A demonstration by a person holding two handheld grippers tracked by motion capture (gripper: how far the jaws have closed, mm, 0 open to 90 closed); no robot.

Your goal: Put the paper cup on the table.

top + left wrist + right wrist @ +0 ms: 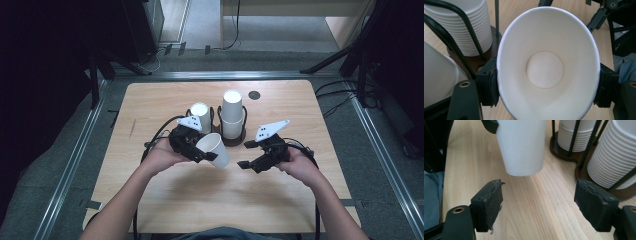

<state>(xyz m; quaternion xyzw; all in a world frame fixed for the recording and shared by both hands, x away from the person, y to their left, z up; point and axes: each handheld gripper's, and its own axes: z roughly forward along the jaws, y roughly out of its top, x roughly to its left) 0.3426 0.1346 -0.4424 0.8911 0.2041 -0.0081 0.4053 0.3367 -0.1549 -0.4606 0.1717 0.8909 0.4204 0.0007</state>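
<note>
Left gripper (207,156): clamped on a white paper cup (215,149); in the left gripper view the pads press the cup's rim from both sides and squeeze its mouth (547,65) into an oval.
Cup: held off the table (165,195) at mid-table, just in front of the rack (234,140); it lies tilted, its mouth toward the left hand (162,155) and its closed base toward the right gripper (246,154).
Right gripper: jaws wide apart with nothing between them; in the right gripper view only bare wood (534,205) lies between the two pads, and the cup's base (521,147) hangs just ahead of them, apart from both.
Gap: the right gripper is near the cup in the high view but not touching it.
Rack: dark wire holder on a brown base, standing at the centre of the table behind the grippers.
Stacks: two stacks of white cups stand mouth-down in the rack, a shorter left stack (201,116) and a taller right stack (232,112).
Hands: both forearms come in from the near edge, the right hand (295,162) beside the rack's right end.
Table: light wood, with a small dark disc (254,94) near its far edge.
</note>
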